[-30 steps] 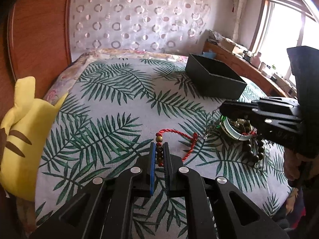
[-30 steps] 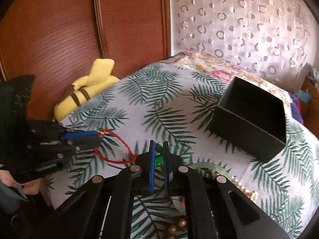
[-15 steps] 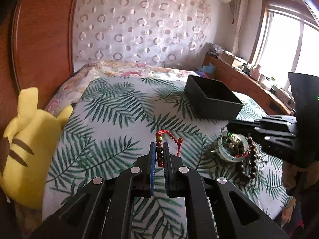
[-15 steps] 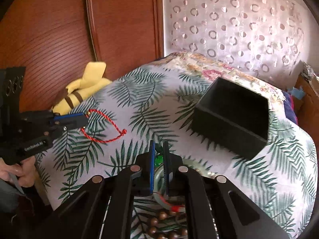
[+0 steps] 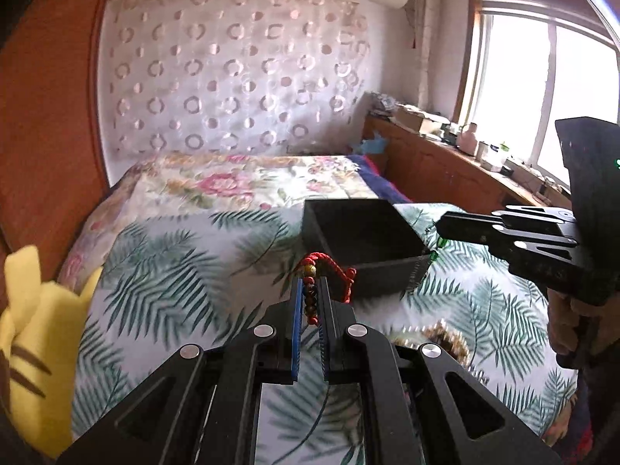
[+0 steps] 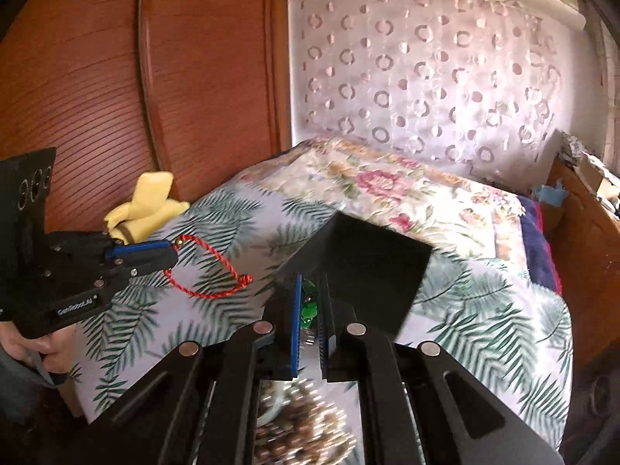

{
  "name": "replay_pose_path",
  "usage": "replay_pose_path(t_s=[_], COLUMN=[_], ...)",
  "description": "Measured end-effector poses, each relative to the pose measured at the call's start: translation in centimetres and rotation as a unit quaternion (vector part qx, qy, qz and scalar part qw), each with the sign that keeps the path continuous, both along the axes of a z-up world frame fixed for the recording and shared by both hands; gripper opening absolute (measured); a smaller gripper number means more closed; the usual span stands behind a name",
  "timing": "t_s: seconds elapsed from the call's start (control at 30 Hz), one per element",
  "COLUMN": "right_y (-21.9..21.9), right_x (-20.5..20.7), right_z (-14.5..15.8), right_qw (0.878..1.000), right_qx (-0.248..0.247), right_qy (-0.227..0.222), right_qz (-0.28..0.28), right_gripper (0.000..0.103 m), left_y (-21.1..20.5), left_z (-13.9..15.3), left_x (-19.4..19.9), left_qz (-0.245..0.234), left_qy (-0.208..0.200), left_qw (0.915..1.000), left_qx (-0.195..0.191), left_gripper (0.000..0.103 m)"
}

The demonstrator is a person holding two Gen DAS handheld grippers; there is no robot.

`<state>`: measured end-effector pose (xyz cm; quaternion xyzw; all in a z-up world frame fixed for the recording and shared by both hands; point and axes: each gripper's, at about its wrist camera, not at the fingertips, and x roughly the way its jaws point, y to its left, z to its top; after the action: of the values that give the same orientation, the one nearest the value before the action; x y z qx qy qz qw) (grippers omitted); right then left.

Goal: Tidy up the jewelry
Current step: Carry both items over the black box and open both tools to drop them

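My left gripper [image 5: 309,286] is shut on a red cord bracelet [image 5: 310,302] with small dark and gold beads; its red loop [image 6: 211,271] hangs free above the bed, just left of the box. My right gripper [image 6: 309,285] is shut on a green bead piece [image 6: 309,308], with a thin chain [image 5: 415,277] dangling from it by the box's near right corner. An open black box [image 5: 364,232] [image 6: 372,259] sits on the leaf-print bedspread straight ahead of both grippers. A blurred heap of bead strings and a bangle [image 6: 302,426] lies under my right gripper.
A yellow plush toy [image 5: 35,341] [image 6: 147,205] lies at the bed's left edge against the wooden headboard [image 6: 135,77]. A floral quilt [image 5: 240,182] covers the far half of the bed. A wooden sill with clutter [image 5: 445,143] runs along the window side. Hands hold both gripper handles.
Both grippers have risen off the bedspread and moved toward the black box, lifting the red cord bracelet and the green bead piece clear of the jewelry heap.
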<state>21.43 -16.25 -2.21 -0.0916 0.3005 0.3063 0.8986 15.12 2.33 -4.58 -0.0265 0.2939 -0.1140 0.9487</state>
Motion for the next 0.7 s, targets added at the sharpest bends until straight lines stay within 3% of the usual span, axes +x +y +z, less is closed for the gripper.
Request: replay_pose_path(t_s=[0.4, 0.7], right_y=[-2.0, -2.3], right_x=[5.3, 5.9], right_z=[-2.3, -0.9], right_qw=[0.999, 0.999], right_qx=[0.016, 0.038], right_qy=[0.024, 0.009], right_qz=[-0.019, -0.004], right_gripper=[0.009, 0.009], left_y=[-3.2, -4.5], left_z=[0.8, 0.3], left_x=[4.8, 7.5], left_qz=[-0.021, -0.031], left_qy=[-0.001, 0.013], left_qw=[0.9998, 0.9994], left_qx=[0.003, 0.006], left_gripper=[0.006, 0.006])
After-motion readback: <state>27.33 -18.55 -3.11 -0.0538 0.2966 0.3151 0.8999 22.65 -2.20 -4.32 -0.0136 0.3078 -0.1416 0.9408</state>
